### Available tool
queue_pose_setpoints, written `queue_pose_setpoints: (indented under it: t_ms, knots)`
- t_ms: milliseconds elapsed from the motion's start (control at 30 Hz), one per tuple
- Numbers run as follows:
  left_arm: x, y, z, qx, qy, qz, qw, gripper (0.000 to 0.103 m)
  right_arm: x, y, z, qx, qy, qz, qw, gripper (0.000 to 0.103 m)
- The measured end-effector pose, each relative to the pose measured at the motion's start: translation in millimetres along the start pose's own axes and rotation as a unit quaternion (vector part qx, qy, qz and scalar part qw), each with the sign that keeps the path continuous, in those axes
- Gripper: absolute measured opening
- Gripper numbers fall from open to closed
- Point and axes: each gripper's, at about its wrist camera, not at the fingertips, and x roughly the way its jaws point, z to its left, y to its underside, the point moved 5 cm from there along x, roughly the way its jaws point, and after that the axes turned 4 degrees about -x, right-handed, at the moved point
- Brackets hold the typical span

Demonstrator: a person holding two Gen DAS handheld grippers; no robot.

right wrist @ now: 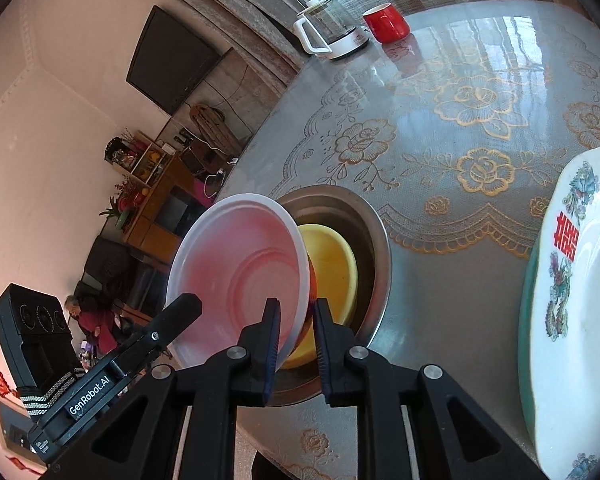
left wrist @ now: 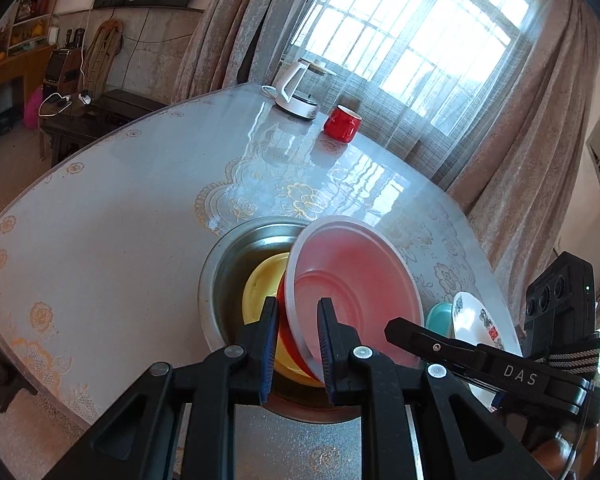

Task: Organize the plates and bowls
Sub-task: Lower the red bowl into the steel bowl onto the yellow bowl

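- 2 grippers clamp 1 pink bowl (left wrist: 352,280) by its rim, tilted on edge over the steel basin (left wrist: 220,264) holding a yellow bowl (right wrist: 332,264).
- Left gripper (left wrist: 298,344) pinches the near rim, angled downward.
- Right gripper (right wrist: 296,344) pinches the opposite rim, likewise angled down.
- White patterned plate (right wrist: 580,320) rests beside the basin on the table (right wrist: 460,120).

Counting two hand-held grippers, left (left wrist: 298,344) and right (right wrist: 296,346). One steel basin (left wrist: 220,264), one yellow bowl (left wrist: 260,280), one red bowl (left wrist: 286,334), one pink-and-white bowl (left wrist: 356,280). Also one teal dish (left wrist: 438,318), one patterned white plate (right wrist: 580,320), one red mug (left wrist: 341,123), one white kettle (left wrist: 296,92).
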Motion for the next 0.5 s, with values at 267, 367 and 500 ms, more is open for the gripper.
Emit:
queue_pose_setpoints:
  t_ms: [267,367,500]
  knots:
    - [15.8,5.3,7.5,-0.011,-0.007,0.017,0.9998,0.018,3.0,1.9,-1.8,0.0,0.005,0.006,1.0,0.023]
    - [16.5,7.0,7.1,0.0,-0.016,0.014,0.9998,0.018,3.6,2.6,-2.0,-0.004,0.008,0.006,1.0,0.023]
    - [19.3,8.9,6.5,0.002,-0.018,0.017,0.9997,0.018,2.0,3.9,-1.6,-0.009,0.017,0.005,1.0,0.023]
